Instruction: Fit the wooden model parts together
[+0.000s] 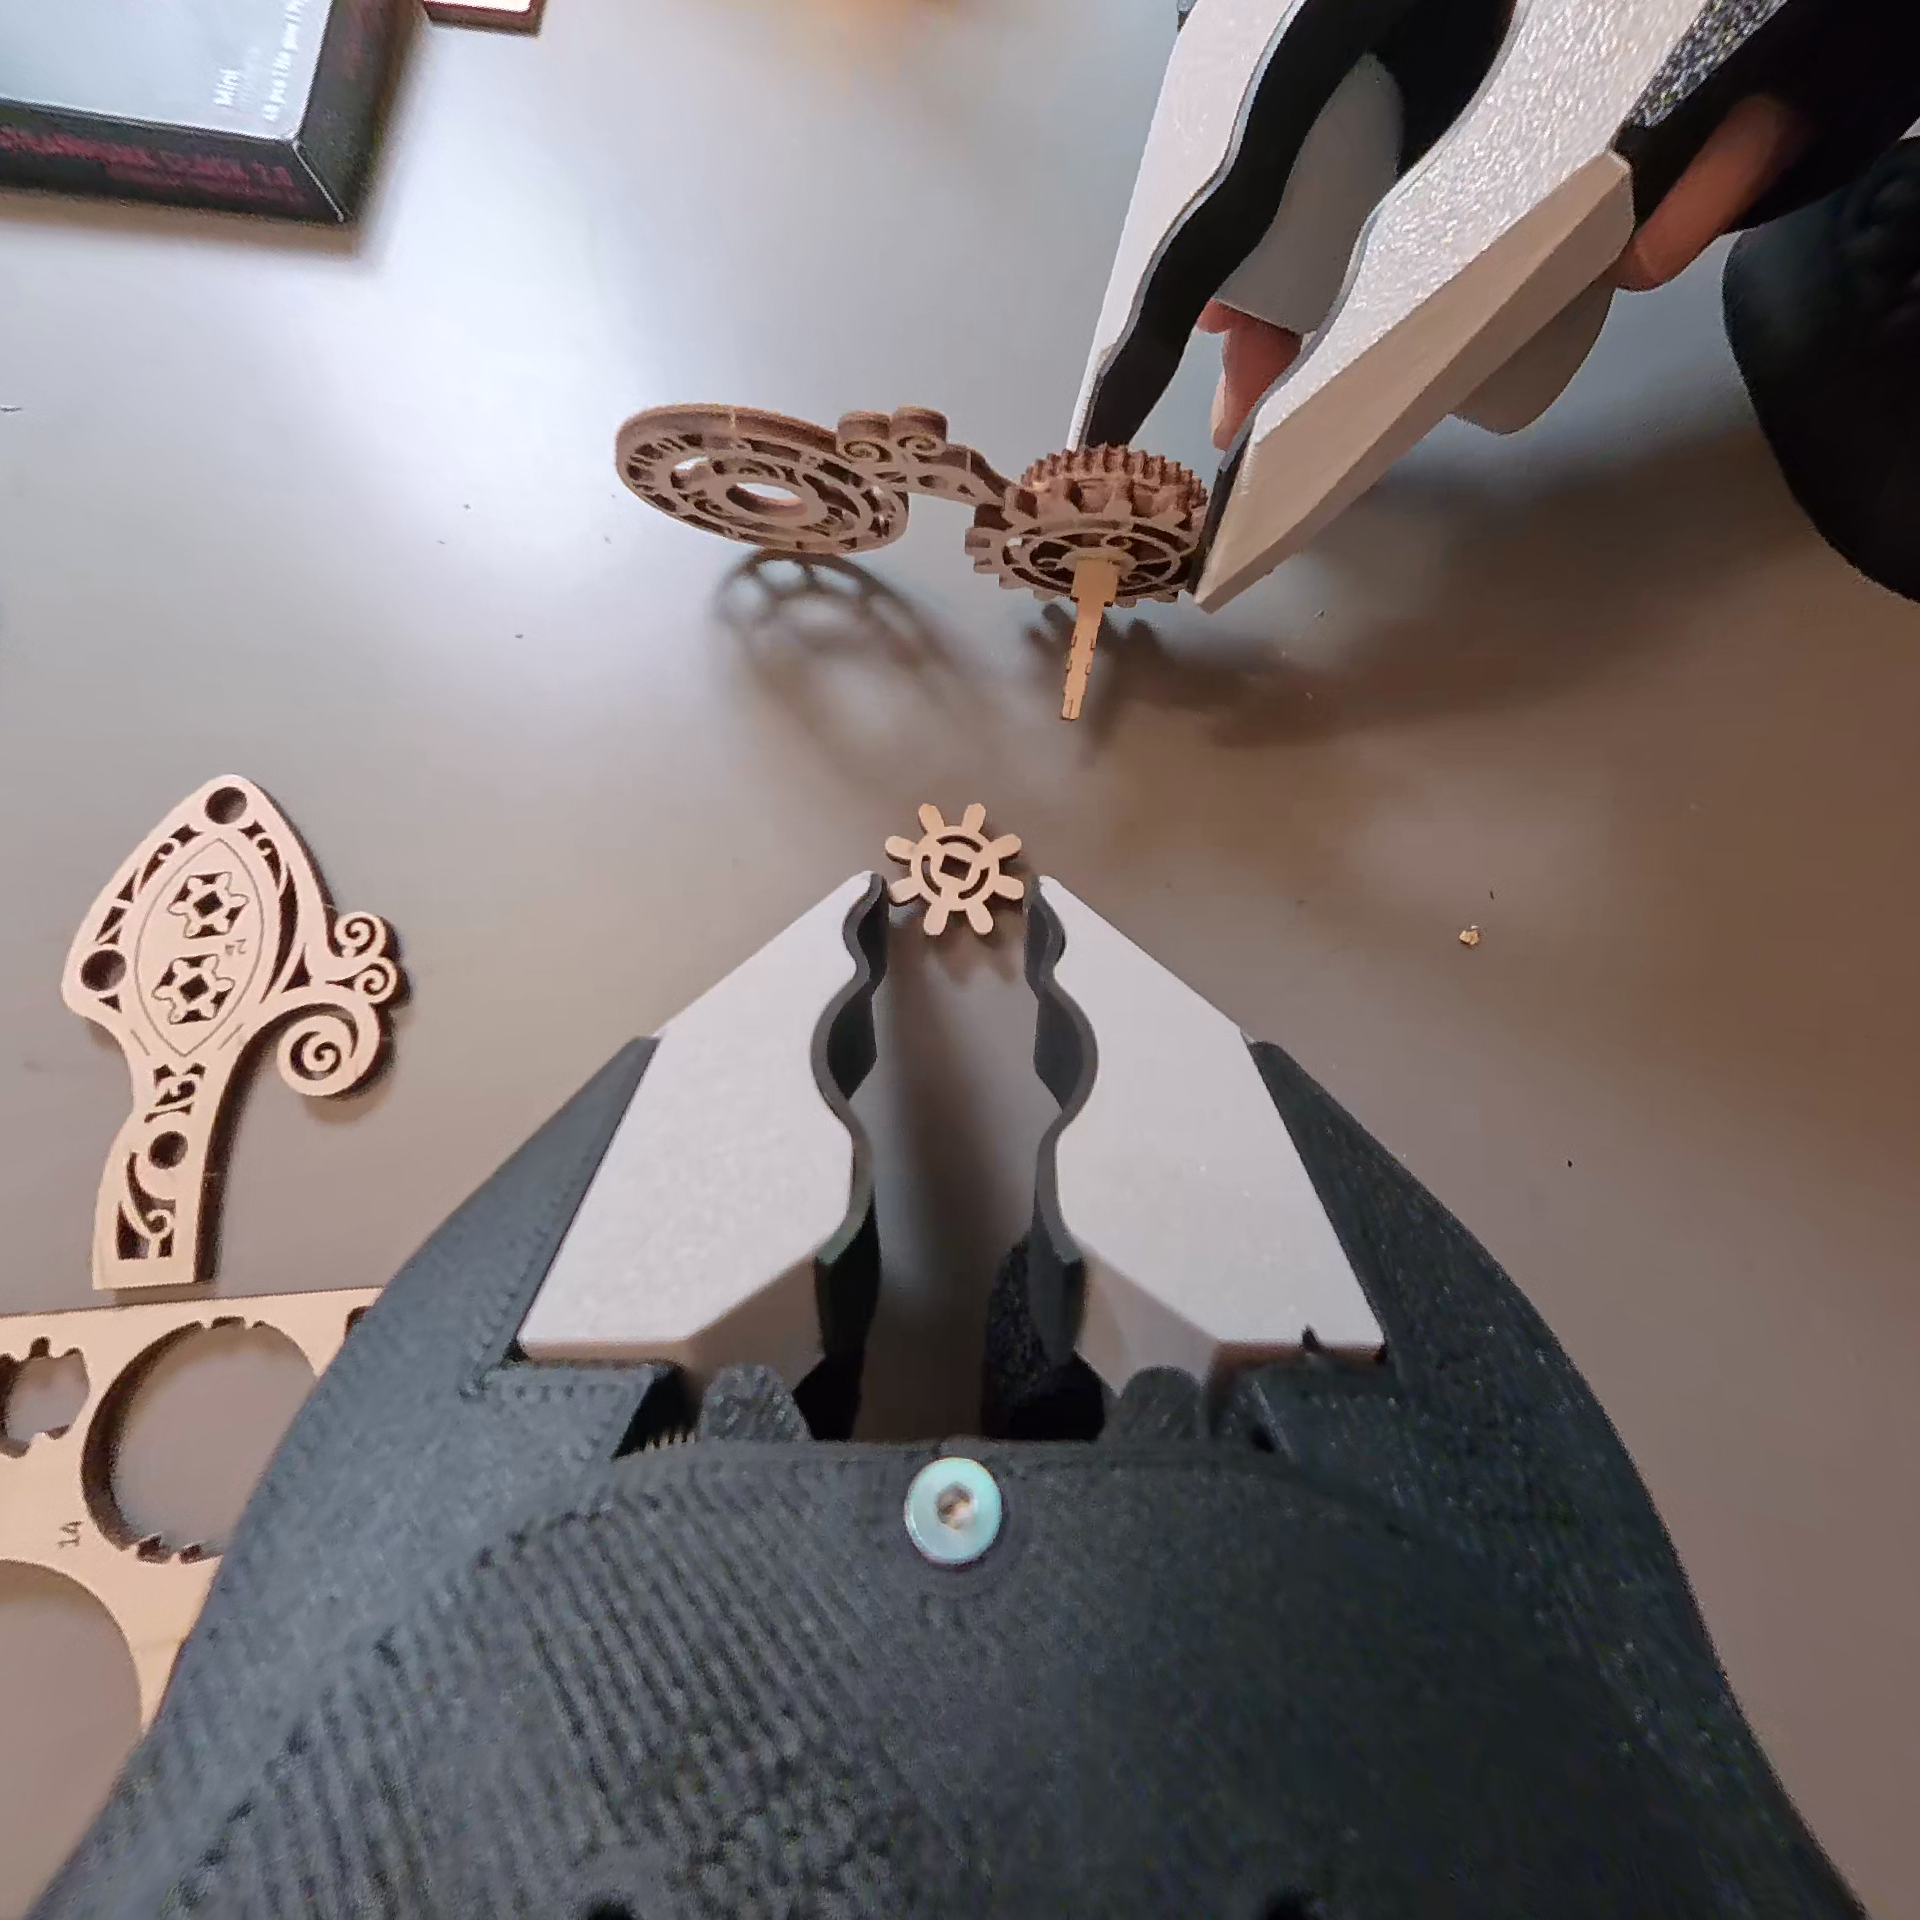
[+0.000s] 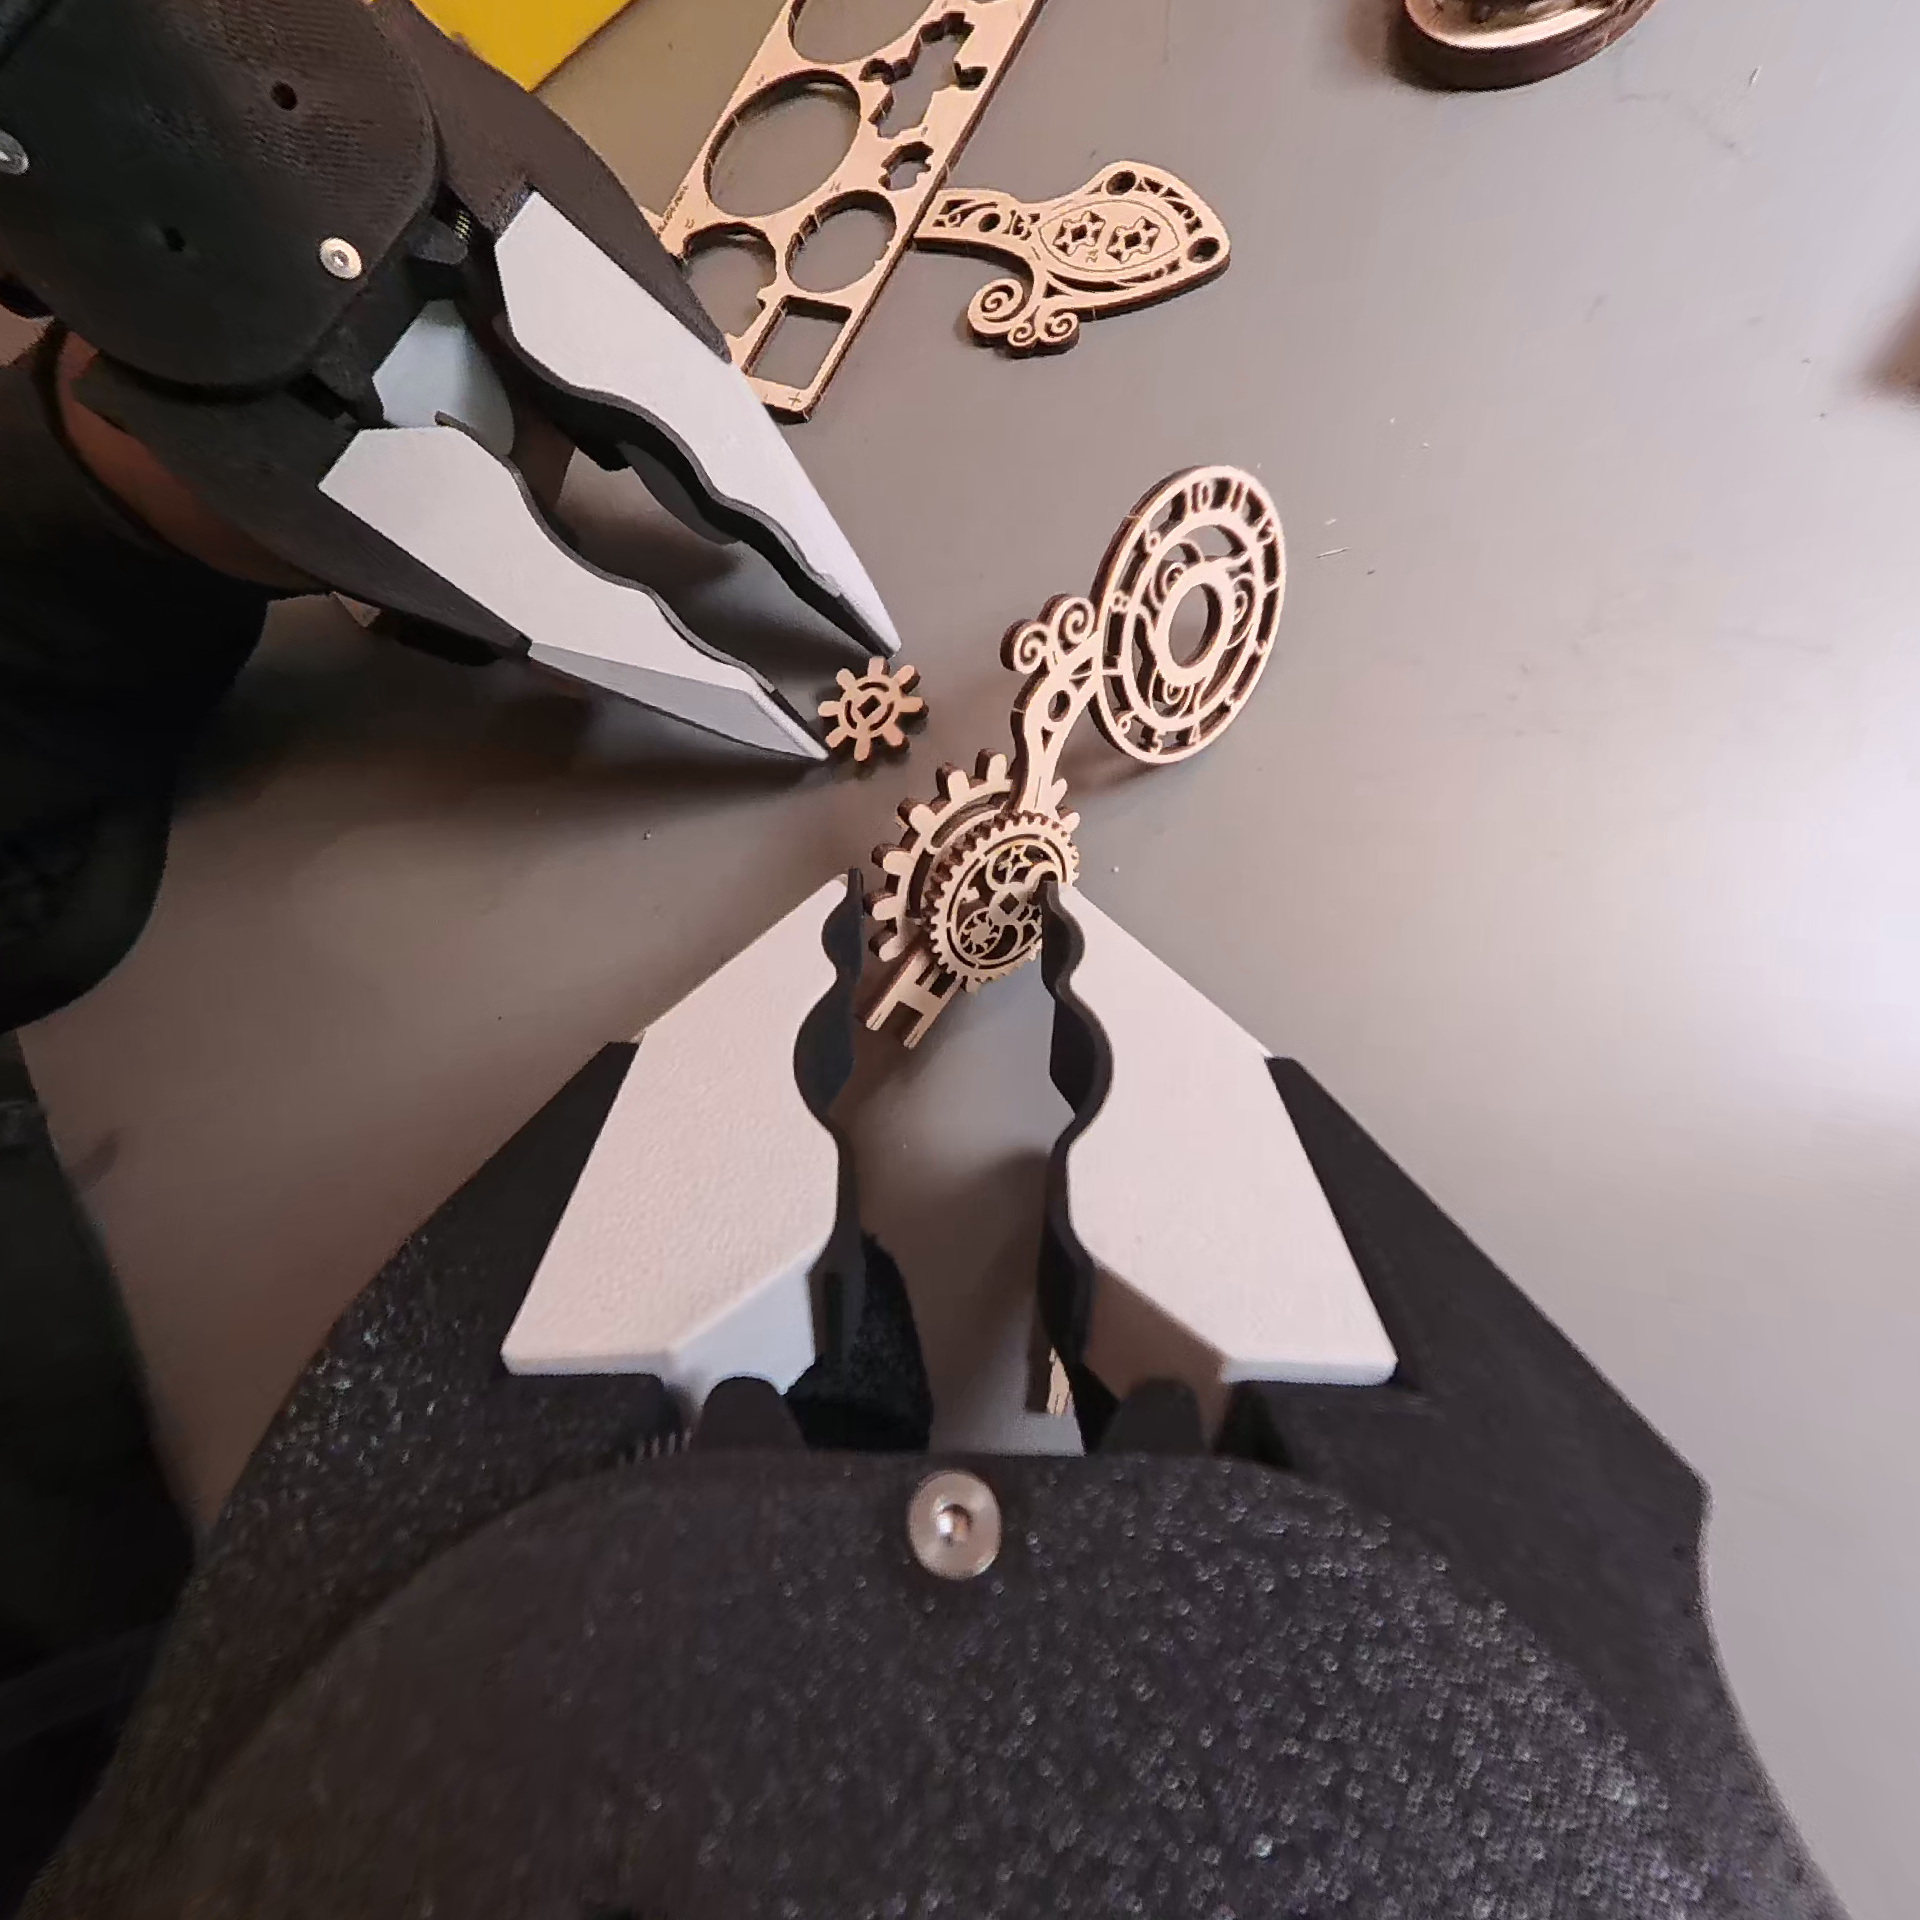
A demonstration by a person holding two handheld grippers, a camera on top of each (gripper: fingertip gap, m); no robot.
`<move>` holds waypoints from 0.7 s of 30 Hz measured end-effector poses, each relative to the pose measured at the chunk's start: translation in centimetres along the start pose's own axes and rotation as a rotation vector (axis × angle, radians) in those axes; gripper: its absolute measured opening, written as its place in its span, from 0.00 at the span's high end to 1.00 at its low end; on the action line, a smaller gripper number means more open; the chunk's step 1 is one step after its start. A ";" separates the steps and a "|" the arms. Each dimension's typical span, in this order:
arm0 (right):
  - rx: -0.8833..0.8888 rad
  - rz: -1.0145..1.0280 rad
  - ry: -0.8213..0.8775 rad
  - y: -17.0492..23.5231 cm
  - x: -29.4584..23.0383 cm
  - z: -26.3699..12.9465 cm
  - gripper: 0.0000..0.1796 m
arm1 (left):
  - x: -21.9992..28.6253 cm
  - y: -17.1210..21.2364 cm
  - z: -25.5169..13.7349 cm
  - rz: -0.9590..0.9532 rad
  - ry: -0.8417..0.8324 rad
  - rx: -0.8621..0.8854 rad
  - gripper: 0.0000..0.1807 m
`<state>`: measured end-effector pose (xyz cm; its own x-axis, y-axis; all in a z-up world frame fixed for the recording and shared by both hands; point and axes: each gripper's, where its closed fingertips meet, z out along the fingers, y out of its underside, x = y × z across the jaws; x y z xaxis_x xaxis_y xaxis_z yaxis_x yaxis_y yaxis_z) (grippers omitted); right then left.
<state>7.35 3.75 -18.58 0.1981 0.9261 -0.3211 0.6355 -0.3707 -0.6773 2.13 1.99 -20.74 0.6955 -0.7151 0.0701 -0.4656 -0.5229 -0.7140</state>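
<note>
The right gripper, jaws clamped on the gear assembly, holds it above the table, axle pointing down. The left gripper, jaws slightly parted and empty, reaches the small cog; pinching its rim squarely would likely leave the centre hole clear for the axle.

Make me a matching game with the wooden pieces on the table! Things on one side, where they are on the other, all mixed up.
Things:
1. Small star-shaped gear
2. Gear assembly with the round dial
3. Flat swirly piece with two star cutouts
4. Punched-out wooden sheet

Places:
A. Held up off the table by the right tool
B. Flat on the table, at the tips of the left tool
C. On the table with round holes cut through it
D. Lying alone beside the sheet

Pairs: 1-B, 2-A, 3-D, 4-C
</note>
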 end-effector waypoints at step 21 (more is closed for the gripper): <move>0.033 -0.140 -0.021 -0.3 -0.5 -2.8 0.78 | 0.5 -0.1 0.6 0.064 -0.003 0.025 0.86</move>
<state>9.16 3.59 -16.35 0.0937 0.9674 -0.2353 0.6306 -0.2406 -0.7379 2.87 1.91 -21.01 0.6664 -0.7453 0.0215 -0.4956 -0.4643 -0.7341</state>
